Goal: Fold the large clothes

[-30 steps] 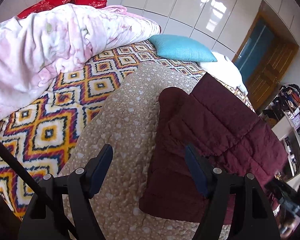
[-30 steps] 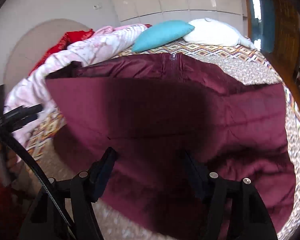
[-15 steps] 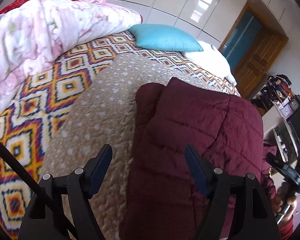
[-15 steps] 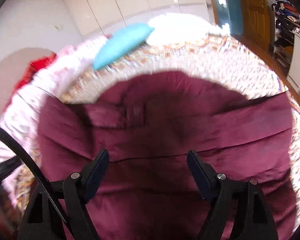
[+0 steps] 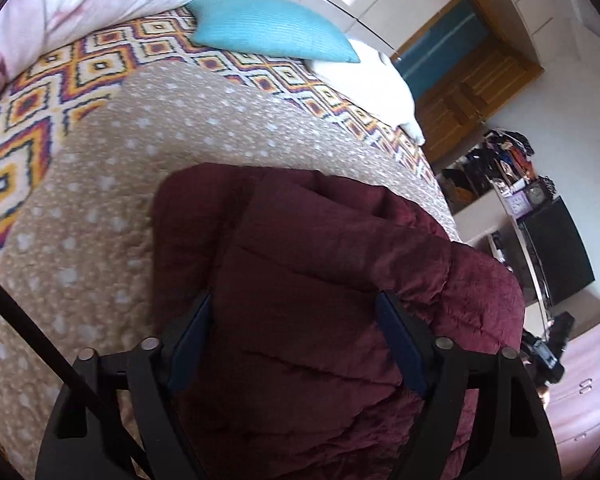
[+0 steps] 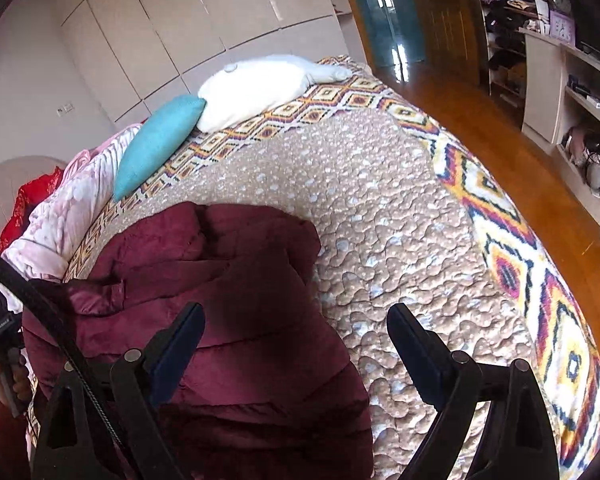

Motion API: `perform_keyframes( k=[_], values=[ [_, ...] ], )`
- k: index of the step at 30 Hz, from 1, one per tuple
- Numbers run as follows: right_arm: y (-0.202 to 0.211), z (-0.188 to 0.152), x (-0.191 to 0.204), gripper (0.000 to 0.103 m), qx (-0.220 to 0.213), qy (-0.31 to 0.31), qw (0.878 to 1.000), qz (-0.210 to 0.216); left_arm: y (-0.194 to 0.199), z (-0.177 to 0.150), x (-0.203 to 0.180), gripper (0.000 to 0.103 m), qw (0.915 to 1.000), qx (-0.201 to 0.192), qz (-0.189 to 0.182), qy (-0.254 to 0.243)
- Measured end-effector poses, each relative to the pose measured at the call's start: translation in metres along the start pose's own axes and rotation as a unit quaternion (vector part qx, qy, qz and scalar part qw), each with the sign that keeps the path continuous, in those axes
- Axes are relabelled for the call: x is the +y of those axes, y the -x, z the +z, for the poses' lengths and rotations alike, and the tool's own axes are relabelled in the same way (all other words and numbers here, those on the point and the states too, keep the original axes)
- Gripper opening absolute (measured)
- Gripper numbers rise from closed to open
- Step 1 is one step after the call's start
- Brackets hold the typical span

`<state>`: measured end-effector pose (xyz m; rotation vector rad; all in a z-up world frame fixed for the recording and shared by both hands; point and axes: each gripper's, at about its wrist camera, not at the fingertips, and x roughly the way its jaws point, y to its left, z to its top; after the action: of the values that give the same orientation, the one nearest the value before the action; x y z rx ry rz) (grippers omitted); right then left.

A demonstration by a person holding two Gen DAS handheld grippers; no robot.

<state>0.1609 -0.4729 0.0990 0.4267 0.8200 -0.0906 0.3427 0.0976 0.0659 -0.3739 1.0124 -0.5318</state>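
A dark maroon quilted jacket (image 5: 319, 280) lies folded in a thick bundle on the beige dotted quilt (image 5: 100, 208) of the bed. My left gripper (image 5: 292, 300) hovers over the bundle with its jaws opening; the jacket lies under and between the fingers, and the pads do not press on it. In the right wrist view the jacket (image 6: 228, 280) fills the lower left. My right gripper (image 6: 295, 310) stands over its right edge, jaws opening wide, the left finger above the jacket and the right finger above the beige quilt (image 6: 379, 208).
A teal pillow (image 6: 156, 148) and a white pillow (image 6: 256, 84) lie at the head of the bed, a pink floral duvet (image 6: 72, 204) along its left side. A patterned bedspread (image 6: 499, 216) lies under the quilt. Wood floor (image 6: 499, 128) and shelves (image 6: 579, 92) are on the right.
The spread jacket has been folded over into a compact bundle. Both grippers swung toward the near end of it and their jaws stand wider.
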Motion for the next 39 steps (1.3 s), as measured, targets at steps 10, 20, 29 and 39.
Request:
perform_keyframes(
  k=[10, 20, 29, 39],
  values=[
    [-0.013, -0.033, 0.046, 0.057, 0.019, 0.118, 0.991, -0.061, 0.015, -0.023, -0.039, 0.03, 0.9926, -0.027, 0.084, -0.084],
    [0.1, -0.015, 0.083, 0.022, -0.077, 0.154, 0.982, -0.074, 0.111, -0.017, -0.049, 0.024, 0.9842, -0.132, 0.106, -0.052],
    [0.119, 0.097, 0.127, 0.022, -0.159, 0.119, 0.977, -0.081, 0.135, 0.074, -0.088, 0.025, 0.9641, -0.193, 0.177, -0.044],
    [-0.088, 0.114, 0.083, 0.022, -0.047, 0.05, 0.988, -0.14, -0.043, 0.1, -0.01, 0.028, 0.9506, -0.095, 0.295, -0.022]
  ],
)
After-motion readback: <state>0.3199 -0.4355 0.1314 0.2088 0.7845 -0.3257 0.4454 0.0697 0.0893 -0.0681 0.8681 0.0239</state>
